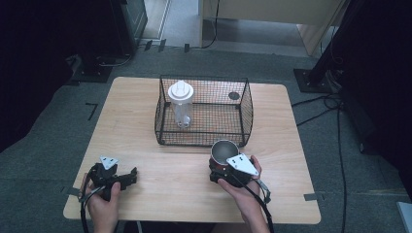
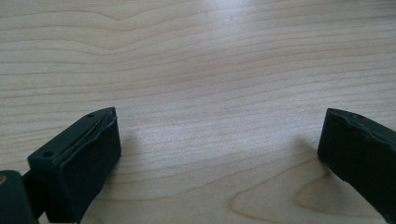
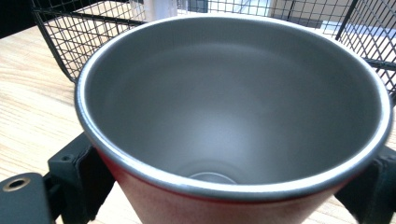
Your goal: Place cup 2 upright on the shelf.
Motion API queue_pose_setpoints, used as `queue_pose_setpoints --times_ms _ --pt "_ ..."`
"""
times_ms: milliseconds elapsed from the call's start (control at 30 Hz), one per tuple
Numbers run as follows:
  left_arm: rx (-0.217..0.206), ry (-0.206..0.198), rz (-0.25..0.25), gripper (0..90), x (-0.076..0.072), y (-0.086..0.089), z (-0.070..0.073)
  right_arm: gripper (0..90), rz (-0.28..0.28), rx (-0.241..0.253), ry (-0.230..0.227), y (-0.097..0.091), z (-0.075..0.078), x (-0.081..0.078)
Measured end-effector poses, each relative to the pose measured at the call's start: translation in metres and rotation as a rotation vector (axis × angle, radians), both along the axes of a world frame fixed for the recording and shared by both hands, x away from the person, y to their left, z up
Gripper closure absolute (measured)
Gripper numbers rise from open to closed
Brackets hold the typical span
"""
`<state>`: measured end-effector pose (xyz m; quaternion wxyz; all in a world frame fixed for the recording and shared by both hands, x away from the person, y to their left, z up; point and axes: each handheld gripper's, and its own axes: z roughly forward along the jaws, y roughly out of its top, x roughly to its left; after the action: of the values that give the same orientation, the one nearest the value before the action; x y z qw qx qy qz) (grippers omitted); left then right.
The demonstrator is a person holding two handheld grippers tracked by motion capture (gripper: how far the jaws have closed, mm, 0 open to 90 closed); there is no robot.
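The right gripper, held in the person's right hand at the lower centre-right of the high view, has its jaws clamped on either side of a red cup with a steel inside; in the right gripper view the cup sits upright between the two black jaws at the lower corners of the frame, its open mouth facing up and its red wall showing along the bottom. The cup stands on the wooden table just in front of the wire basket, whose near wall rises right behind the cup's rim and stands between the cup and the basket's inside. Within the basket, toward its left side, stands a clear plastic jar with a white lid, and a small dark round thing lies near its far right corner. The left gripper rests at the lower left of the high view, well apart from the cup, its jaws spread wide over bare tabletop with nothing between them. Grey floor, dark stands and cables lie around the table.
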<state>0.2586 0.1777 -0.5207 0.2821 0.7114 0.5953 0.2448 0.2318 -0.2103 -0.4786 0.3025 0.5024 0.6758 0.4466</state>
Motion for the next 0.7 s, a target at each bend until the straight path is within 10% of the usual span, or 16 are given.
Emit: queue_pose_setpoints --times_ms 700 --pt "-0.001 -0.001 0.001 0.0 0.0 -0.0001 -0.0001 7.8 -0.013 0.034 -0.034 0.0083 0.0061 -0.0027"
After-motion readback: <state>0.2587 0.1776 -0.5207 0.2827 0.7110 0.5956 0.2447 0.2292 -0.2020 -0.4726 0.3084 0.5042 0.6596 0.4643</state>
